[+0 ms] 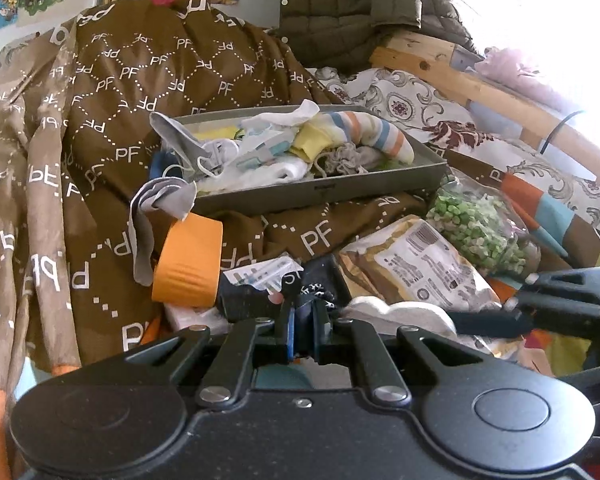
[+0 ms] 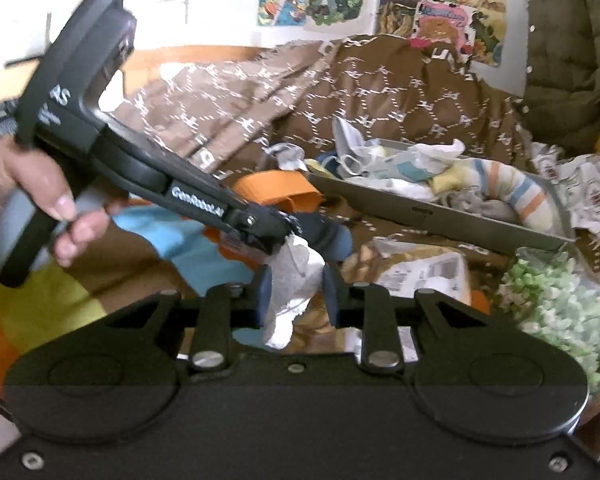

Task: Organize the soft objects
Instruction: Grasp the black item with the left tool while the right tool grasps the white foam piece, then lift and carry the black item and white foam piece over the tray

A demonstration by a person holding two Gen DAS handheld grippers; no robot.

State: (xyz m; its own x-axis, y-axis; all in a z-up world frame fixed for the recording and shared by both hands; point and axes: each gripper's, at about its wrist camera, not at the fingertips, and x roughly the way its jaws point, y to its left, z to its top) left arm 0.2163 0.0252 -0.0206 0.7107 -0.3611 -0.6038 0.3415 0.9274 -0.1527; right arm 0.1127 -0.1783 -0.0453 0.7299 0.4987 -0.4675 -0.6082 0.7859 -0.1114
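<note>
A grey tray [image 1: 320, 194] [image 2: 460, 224] on the bed holds several socks, among them a striped sock [image 1: 380, 136] [image 2: 516, 192]. My left gripper [image 1: 304, 320] [image 2: 284, 236] is shut on a dark patterned sock [image 1: 316, 290] in front of the tray. A white sock [image 2: 296, 292] [image 1: 396, 310] hangs from beside the left tips. It passes down between the fingers of my right gripper [image 2: 298, 292], whose pads press on it. In the left wrist view a right finger [image 1: 488, 322] lies across the white sock.
A brown PF-print blanket [image 1: 140, 80] covers the bed. An orange roll [image 1: 188, 264] [image 2: 276, 188], a brown packet [image 1: 420, 268] and a bag of green peas [image 1: 476, 228] [image 2: 560, 304] lie before the tray. A grey sock [image 1: 156, 200] hangs at its corner. A hand [image 2: 52, 196] holds the left gripper.
</note>
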